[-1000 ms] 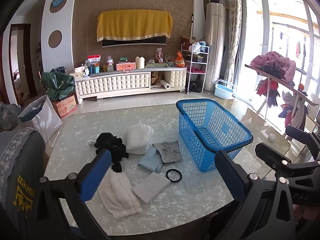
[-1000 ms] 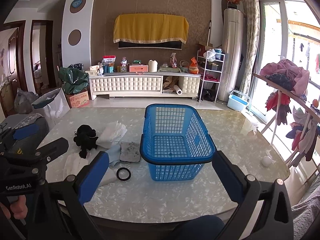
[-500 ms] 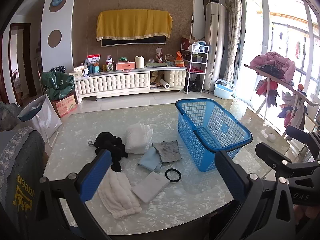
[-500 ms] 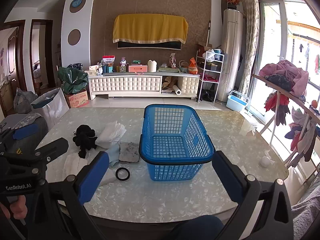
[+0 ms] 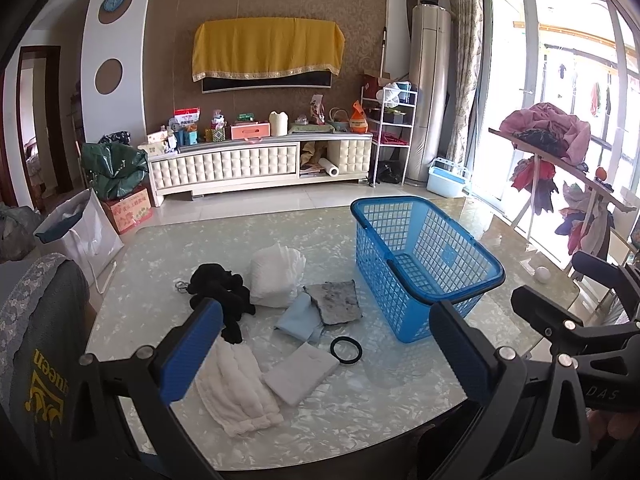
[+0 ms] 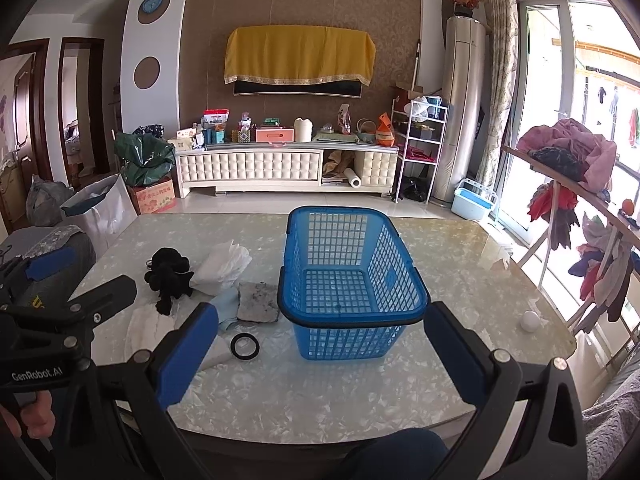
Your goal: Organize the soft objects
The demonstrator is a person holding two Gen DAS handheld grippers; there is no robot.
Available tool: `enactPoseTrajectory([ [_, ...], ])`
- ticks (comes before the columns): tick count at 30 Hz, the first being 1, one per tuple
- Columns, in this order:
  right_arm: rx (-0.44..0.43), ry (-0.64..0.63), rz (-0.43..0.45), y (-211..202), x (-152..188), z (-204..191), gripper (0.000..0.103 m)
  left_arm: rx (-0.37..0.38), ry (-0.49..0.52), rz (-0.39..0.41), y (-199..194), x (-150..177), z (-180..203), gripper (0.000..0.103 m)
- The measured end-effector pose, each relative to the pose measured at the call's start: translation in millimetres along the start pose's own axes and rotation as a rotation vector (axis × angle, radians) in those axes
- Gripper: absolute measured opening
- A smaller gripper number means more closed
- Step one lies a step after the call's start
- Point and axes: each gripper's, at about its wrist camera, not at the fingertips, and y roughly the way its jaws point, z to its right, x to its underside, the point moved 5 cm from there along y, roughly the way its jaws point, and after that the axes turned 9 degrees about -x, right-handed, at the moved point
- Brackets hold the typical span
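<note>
- Left wrist view: the left gripper [image 5: 326, 354] hangs above the near edge of the table [image 5: 400, 408], its fingers spread wide with nothing between them. Below and ahead lie the soft things, all on the tabletop: a white fluffy towel [image 5: 236, 388] nearest, a flat white pad [image 5: 300, 370], a pale blue cloth [image 5: 298, 320], a grey rag [image 5: 336, 300], a black cloth [image 5: 224, 296] and a white bundle [image 5: 276, 272]. A black ring [image 5: 346, 351] lies just beside the pad. The blue basket [image 5: 424, 264] stands to the right of the pile and looks empty.
- Right wrist view: the right gripper [image 6: 320, 354] is also wide open and holds nothing; it faces the basket [image 6: 352, 280], whose mesh floor shows bare. The pile sits left of the basket, the grey rag [image 6: 256, 300] almost against its wall. A small white ball [image 6: 530, 322] rests well apart on the right.
- Judgement: sorting has not begun; every soft item remains to be picked up, presumably into the basket.
</note>
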Motion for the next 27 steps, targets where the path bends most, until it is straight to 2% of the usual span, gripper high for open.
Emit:
enactPoseTrajectory([
  [8,0.013,0.012,-0.003,-0.3,-0.5,1.5,0.103,0.035,0.017,0.002,-1.0,1.0,5.3,0.103],
  [12,0.034,0.011,-0.009,0.2,-0.2,2.8,0.103,0.026,0.026,0.008,-1.1,1.5,8.1,0.103],
  [27,0.005,0.014,-0.007,-3.3,-2.4,4.2,0.103,0.009,0.019,0.010,-0.5,-6.0,7.0,0.103],
])
